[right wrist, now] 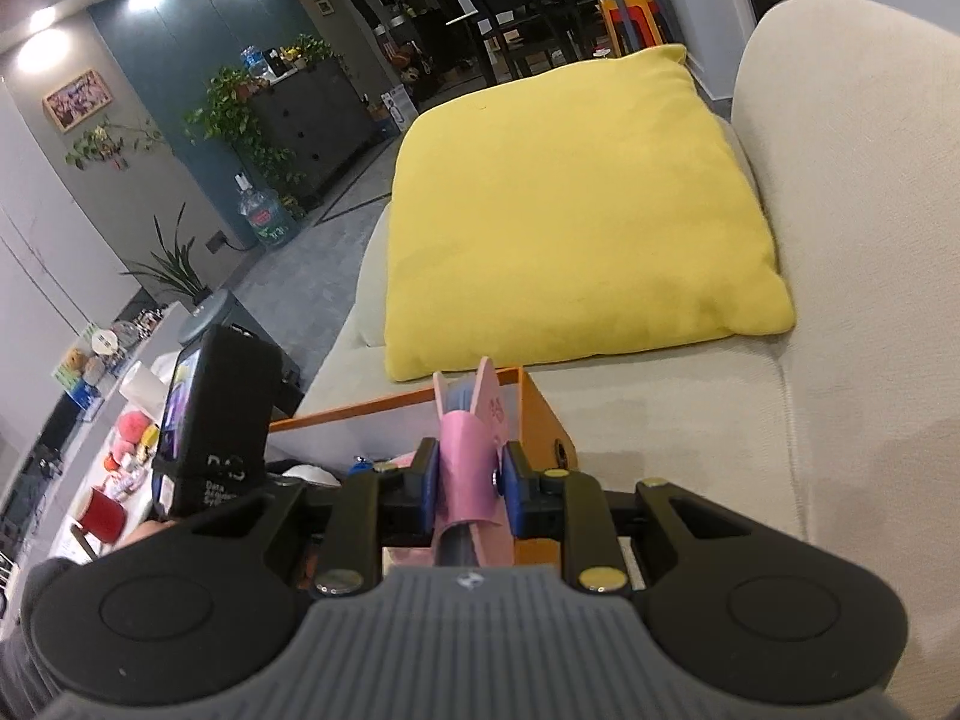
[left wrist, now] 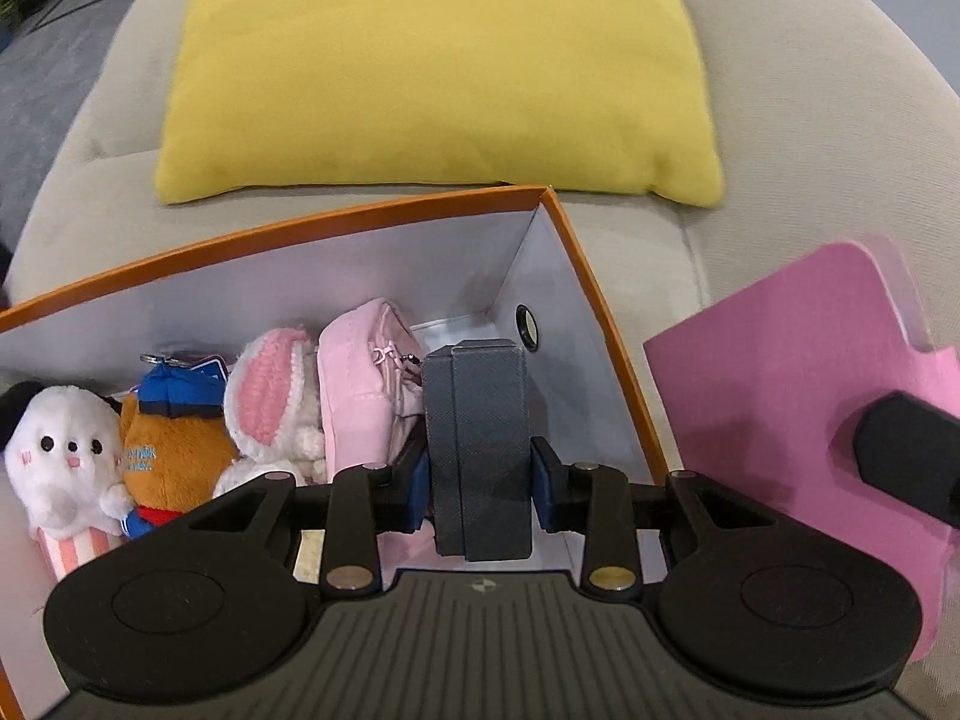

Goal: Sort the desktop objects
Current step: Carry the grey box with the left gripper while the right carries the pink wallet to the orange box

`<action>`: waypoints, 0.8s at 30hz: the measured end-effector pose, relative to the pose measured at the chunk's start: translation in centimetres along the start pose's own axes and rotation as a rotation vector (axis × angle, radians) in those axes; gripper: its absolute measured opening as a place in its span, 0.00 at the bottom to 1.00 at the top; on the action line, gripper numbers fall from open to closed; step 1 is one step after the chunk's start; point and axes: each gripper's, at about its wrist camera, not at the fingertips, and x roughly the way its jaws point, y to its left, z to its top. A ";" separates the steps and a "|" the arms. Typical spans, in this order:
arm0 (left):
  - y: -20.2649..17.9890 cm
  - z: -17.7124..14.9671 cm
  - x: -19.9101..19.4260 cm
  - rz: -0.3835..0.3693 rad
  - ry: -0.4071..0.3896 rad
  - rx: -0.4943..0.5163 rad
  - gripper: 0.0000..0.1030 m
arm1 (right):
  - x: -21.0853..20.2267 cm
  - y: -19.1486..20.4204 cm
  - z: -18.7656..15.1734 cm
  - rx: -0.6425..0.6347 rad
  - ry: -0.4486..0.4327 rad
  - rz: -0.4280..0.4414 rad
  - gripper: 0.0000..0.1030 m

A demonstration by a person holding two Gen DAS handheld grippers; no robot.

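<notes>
An orange box with white inner walls sits on a beige sofa. My left gripper is shut on a dark grey case and holds it upright inside the box's right end. Beside it lie a pink pouch, a white-and-pink plush, a brown plush with a blue cap and a white plush. My right gripper is shut on a pink notebook, which also shows in the left wrist view, just right of the box.
A yellow cushion lies on the sofa behind the box; it also shows in the right wrist view. A cluttered table with a red cup stands to the left. The left gripper's camera unit is at the left.
</notes>
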 end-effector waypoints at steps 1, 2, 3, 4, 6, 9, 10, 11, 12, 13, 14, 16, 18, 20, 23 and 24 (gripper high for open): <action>0.7 0.1 0.0 -0.013 -0.002 -0.022 0.37 | 0.5 -0.1 0.1 0.022 0.006 0.012 0.22; 1.3 0.2 0.0 -0.032 0.002 -0.040 0.37 | 1.0 -0.3 0.1 0.044 0.011 0.024 0.22; 2.1 0.3 0.0 -0.051 0.009 -0.061 0.37 | 1.4 -0.5 0.1 0.063 0.014 0.034 0.22; 2.6 0.4 -0.1 -0.070 0.011 -0.070 0.37 | 1.9 -0.7 0.1 0.086 0.019 0.051 0.22; 3.5 0.3 -0.3 -0.101 0.018 -0.088 0.37 | 2.7 -1.0 0.3 0.130 0.026 0.075 0.22; 4.4 0.2 -0.5 -0.124 0.013 -0.106 0.37 | 4.0 -1.1 0.5 0.168 0.037 0.095 0.22; 4.4 0.2 -0.4 -0.127 0.009 -0.109 0.37 | 4.5 -0.9 0.6 0.168 0.046 0.091 0.22; 4.6 0.2 -0.5 -0.131 0.006 -0.115 0.37 | 5.0 -0.7 0.6 0.164 0.058 0.083 0.22; 4.6 0.3 -0.3 -0.136 0.003 -0.122 0.37 | 5.4 -0.3 0.5 0.151 0.069 0.073 0.22; 4.8 0.3 -0.3 -0.144 0.002 -0.130 0.37 | 5.8 -0.3 0.4 0.133 0.076 0.057 0.22; 5.0 0.3 -0.2 -0.153 0.002 -0.138 0.37 | 6.2 0.2 0.3 0.113 0.079 0.034 0.22; 5.2 0.4 0.1 -0.172 0.004 -0.149 0.37 | 7.0 1.1 0.2 0.057 0.076 -0.022 0.22; 5.6 0.4 0.1 -0.183 0.006 -0.161 0.37 | 7.9 1.9 0.1 0.008 0.076 -0.059 0.22; 6.3 0.5 0.3 -0.211 0.010 -0.191 0.37 | 8.8 2.1 0.1 -0.006 0.080 -0.082 0.22; 6.6 0.5 0.4 -0.224 0.007 -0.204 0.37 | 9.2 2.1 0.2 -0.020 0.079 -0.100 0.26; 6.6 0.5 0.5 -0.226 0.007 -0.206 0.37 | 9.3 2.1 0.3 -0.010 0.085 -0.100 0.28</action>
